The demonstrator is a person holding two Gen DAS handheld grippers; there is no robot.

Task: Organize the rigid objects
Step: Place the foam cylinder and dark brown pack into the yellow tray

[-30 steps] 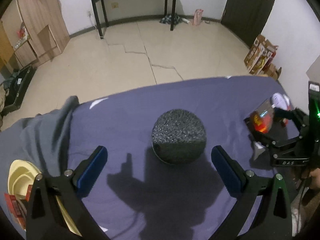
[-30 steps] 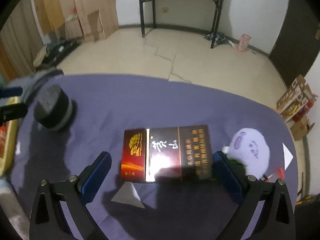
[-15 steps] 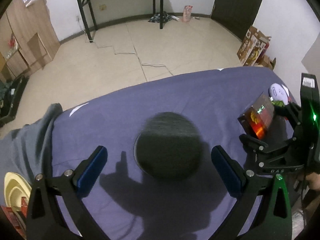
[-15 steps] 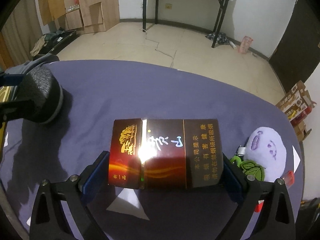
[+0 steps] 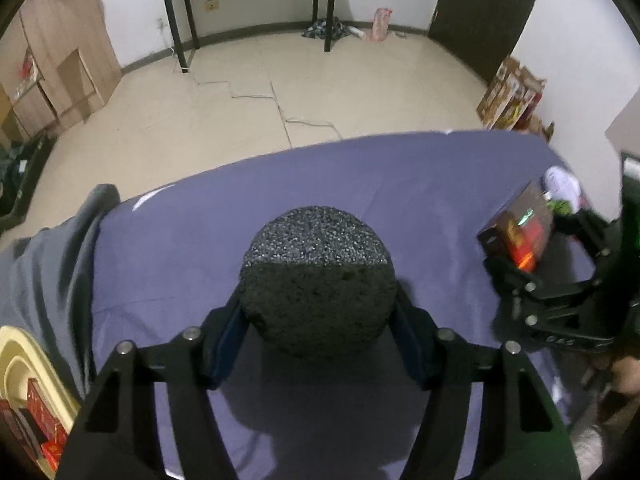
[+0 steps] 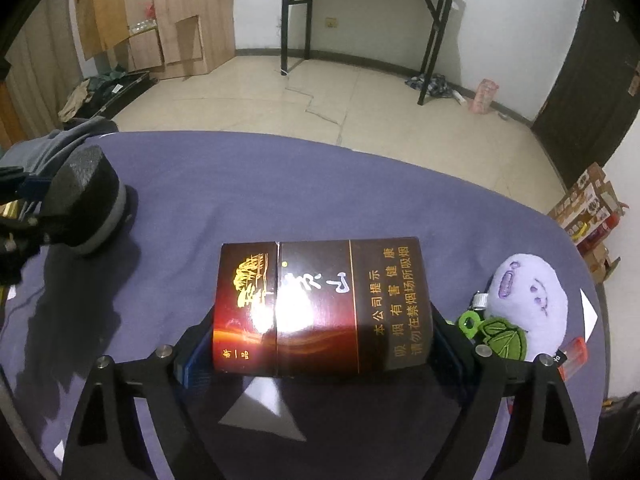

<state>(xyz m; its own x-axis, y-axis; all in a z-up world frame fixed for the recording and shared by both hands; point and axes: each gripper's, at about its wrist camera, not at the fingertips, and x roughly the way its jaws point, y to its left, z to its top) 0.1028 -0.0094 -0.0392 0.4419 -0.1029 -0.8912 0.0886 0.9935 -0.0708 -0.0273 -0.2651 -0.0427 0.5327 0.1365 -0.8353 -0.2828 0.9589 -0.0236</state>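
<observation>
Clamping a black foam cylinder point(image 5: 318, 284) from both sides, the left gripper point(image 5: 319, 320) holds it over the purple tablecloth point(image 5: 280, 184). The right gripper point(image 6: 320, 340) pinches a dark red cigarette box point(image 6: 320, 304) by its short ends (gold lettering facing up), also above the cloth. Just right of that box lie a purple plush toy point(image 6: 528, 300) and an orange lighter point(image 6: 574, 354). A yellow tray point(image 5: 24, 364) sits at the left gripper's lower left, beside grey fabric point(image 5: 44, 272).

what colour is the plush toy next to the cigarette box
Pale purple plush toy with a green leaf; right wrist view shows it best.
</observation>
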